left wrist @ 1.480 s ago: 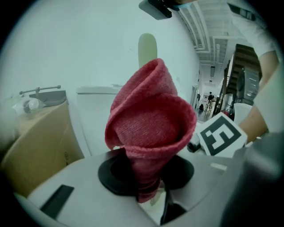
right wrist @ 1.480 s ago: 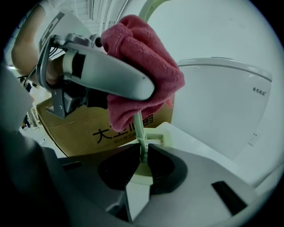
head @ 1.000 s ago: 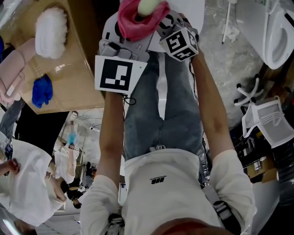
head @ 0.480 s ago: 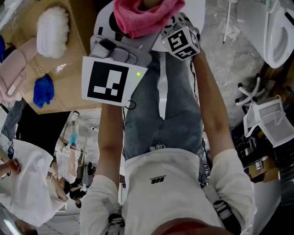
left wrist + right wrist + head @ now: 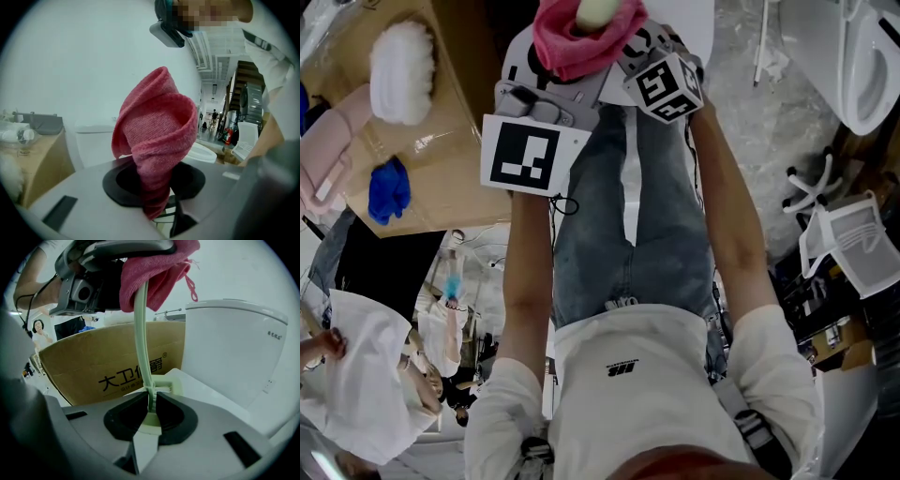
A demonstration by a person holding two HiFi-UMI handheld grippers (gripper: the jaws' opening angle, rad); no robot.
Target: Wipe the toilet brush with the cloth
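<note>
The left gripper (image 5: 154, 206) is pinching the cloth (image 5: 154, 136) around the brush (image 5: 140, 333) handle; the right gripper (image 5: 151, 404) is clamping the handle by the bristles.

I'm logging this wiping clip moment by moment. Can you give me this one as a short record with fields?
left gripper: shut on the pink cloth
right gripper: shut on the pale green toilet brush, low on its handle
contact: cloth wraps the handle's upper end
behind: cardboard box, white toilet
</note>
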